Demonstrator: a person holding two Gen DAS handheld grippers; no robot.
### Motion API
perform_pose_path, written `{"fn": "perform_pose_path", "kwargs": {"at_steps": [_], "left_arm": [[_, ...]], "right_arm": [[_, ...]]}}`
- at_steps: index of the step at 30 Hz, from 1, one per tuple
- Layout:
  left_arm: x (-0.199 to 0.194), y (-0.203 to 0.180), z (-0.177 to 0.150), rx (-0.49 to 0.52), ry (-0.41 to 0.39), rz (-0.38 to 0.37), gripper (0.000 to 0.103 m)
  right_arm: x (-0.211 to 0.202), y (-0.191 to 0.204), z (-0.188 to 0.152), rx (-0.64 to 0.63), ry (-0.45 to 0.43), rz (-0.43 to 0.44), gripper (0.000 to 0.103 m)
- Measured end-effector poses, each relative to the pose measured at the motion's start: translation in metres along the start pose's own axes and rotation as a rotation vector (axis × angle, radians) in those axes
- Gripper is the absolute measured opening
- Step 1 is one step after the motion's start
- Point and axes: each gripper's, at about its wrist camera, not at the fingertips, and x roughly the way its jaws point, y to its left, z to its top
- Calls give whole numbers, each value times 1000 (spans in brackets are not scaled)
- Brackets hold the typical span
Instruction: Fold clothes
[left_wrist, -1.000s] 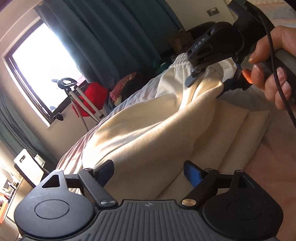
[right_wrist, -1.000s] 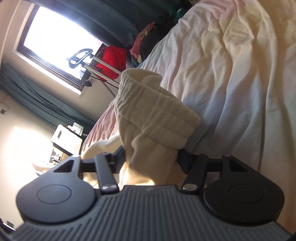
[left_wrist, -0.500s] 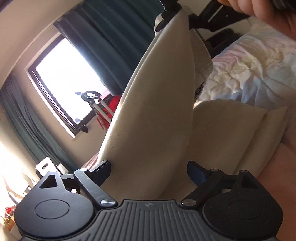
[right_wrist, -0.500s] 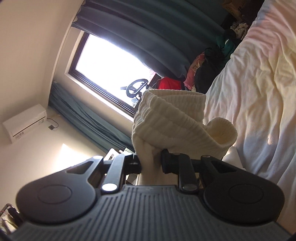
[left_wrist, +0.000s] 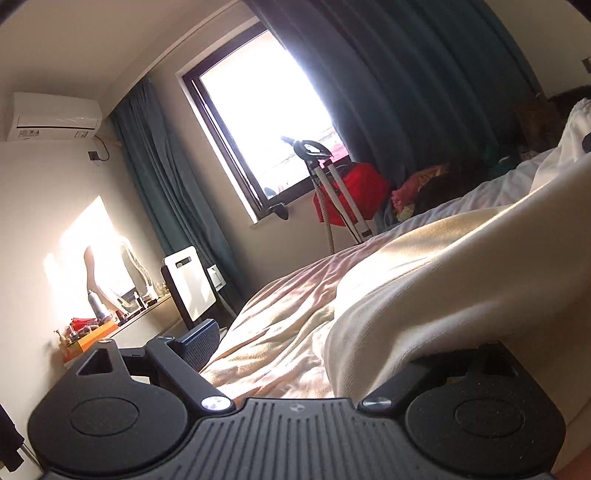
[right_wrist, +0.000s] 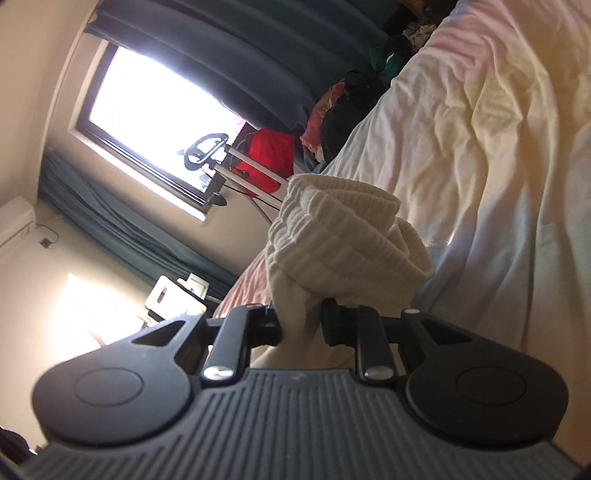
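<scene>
Both wrist views sit low over the bed (left_wrist: 288, 332), facing the window (left_wrist: 258, 110). The left view looks level across the sheets; the right view is rolled sideways, close above the bed (right_wrist: 480, 147). The 2 views share the window (right_wrist: 147, 110) and curtains (left_wrist: 406, 74).

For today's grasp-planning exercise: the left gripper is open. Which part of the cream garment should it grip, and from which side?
Probably the rounded near edge of the cream garment, approached low along the bedsheet from the window side. That edge bulges up between the left gripper's spread fingers, and the right gripper pinches below the ribbed waistband.
</scene>
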Motion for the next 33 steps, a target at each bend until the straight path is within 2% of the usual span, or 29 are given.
{"fn": "perform_pose_path", "kwargs": {"at_steps": [4, 6, 9, 11, 14, 21, 27, 29, 31, 33], "left_arm": [[-6, 10, -3, -12, 28, -19, 94], [-12, 17, -7, -17, 43, -23, 94], [-10, 24, -12, -44, 74, -37, 94], [-10, 29, -14, -72, 95, -46, 94], [-13, 33, -16, -120, 127, -57, 94], [-14, 36, -17, -144, 143, -70, 96], [-14, 33, -17, -141, 148, -87, 97], [-14, 32, -18, -136, 148, -90, 97], [-14, 32, -19, -131, 148, -92, 98], [-15, 33, -19, -136, 149, -90, 98]], "right_arm": [[-7, -7, -14, 13, 41, -97, 33], [-7, -14, -20, 45, 68, -100, 35], [-5, -27, -22, 156, 93, -36, 41], [-2, -36, -22, 241, 100, 22, 55], [8, -38, -24, 264, 101, 37, 71], [37, -33, -24, 166, 64, -45, 71], [45, -28, -14, 116, 13, -26, 69], [48, -21, -9, 62, -6, -16, 47], [51, -11, -1, 2, -21, 3, 34], [49, 0, 4, -70, -47, 42, 31]]}}
